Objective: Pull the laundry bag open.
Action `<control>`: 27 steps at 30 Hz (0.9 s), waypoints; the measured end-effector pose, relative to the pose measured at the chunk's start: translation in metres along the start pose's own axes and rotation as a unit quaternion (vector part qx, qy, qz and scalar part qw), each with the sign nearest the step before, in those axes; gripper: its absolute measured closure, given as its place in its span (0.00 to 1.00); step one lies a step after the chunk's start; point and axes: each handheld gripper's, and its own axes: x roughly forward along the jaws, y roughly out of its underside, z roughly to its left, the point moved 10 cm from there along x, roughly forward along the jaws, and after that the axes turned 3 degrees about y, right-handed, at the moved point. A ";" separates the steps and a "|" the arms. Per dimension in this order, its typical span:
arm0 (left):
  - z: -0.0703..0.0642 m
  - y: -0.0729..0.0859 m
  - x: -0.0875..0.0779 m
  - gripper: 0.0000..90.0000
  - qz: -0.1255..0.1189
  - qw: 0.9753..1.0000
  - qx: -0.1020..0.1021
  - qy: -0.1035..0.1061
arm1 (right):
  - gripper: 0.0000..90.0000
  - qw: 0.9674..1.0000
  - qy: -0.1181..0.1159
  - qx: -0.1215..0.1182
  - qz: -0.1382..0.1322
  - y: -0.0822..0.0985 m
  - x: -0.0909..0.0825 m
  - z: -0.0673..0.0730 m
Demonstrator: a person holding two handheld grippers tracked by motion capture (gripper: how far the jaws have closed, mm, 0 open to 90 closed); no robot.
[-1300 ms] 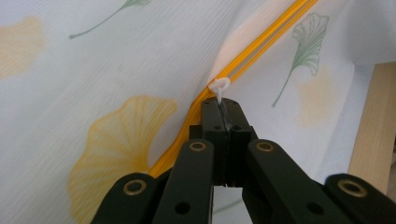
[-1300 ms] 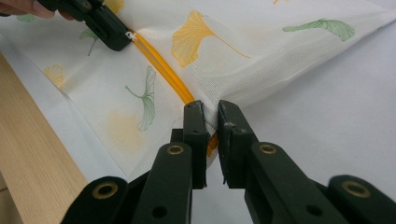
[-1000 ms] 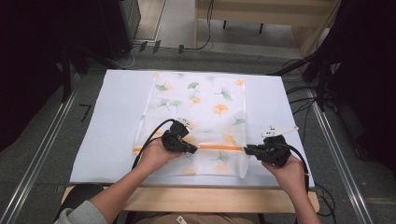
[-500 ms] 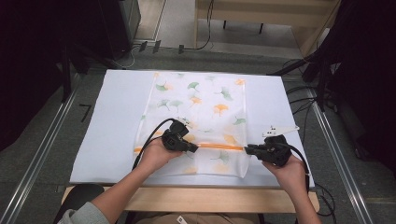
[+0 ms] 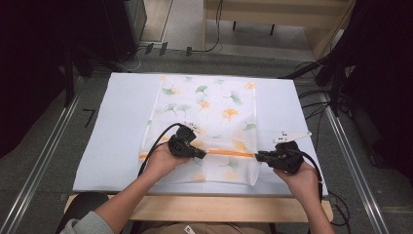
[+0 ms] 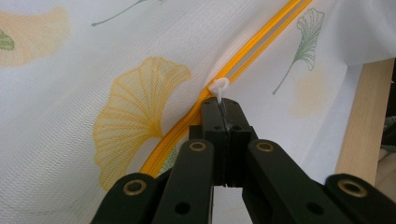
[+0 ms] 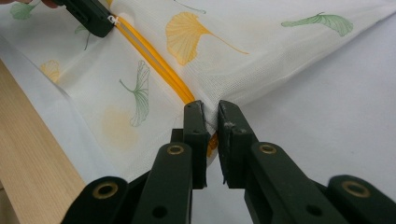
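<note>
On the desk (image 5: 229,207), a pale wooden top under a white cloth cover (image 5: 117,126), lies a white mesh laundry bag printed with orange and green ginkgo leaves (image 5: 209,112), reaching from the cover's centre out towards twelve o'clock. An orange zipper (image 5: 229,153) crosses the bag's near end, running from nine o'clock to three o'clock. At the zipper's nine o'clock stretch, the left tongs (image 5: 200,153) are clamped tight on the small white zipper pull (image 6: 218,88); the left gripper view shows both black jaws pressed flat together with the pull's tab between them. At the three o'clock end, on the bag's edge, the right tongs (image 5: 258,156) pinch the mesh corner where the zipper stops, the fabric bunched in the narrow slot between the jaws.
</note>
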 end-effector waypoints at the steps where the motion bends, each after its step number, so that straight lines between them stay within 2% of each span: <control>1: 0.001 0.001 -0.001 1.00 0.004 1.000 0.002 -0.003 | 0.93 1.000 -0.001 0.001 0.000 0.000 0.000 0.000; 8: 0.004 0.003 -0.007 1.00 0.003 1.000 0.000 -0.005 | 0.93 1.000 0.000 -0.001 0.002 0.000 0.001 0.000; 13: 0.011 0.008 -0.015 1.00 0.002 1.000 -0.008 -0.007 | 0.93 1.000 0.001 -0.001 0.003 0.001 0.001 0.000; 19: 0.017 0.020 -0.028 1.00 0.008 1.000 -0.011 -0.015 | 0.93 1.000 0.004 0.002 0.005 0.002 0.001 -0.002; 24: 0.023 0.031 -0.043 1.00 0.000 1.000 -0.014 -0.015 | 0.93 1.000 0.005 0.001 0.006 0.002 0.002 -0.002; 27: 0.024 0.032 -0.047 1.00 -0.008 1.000 -0.021 -0.015 | 0.93 1.000 0.003 0.001 0.006 0.001 0.003 -0.001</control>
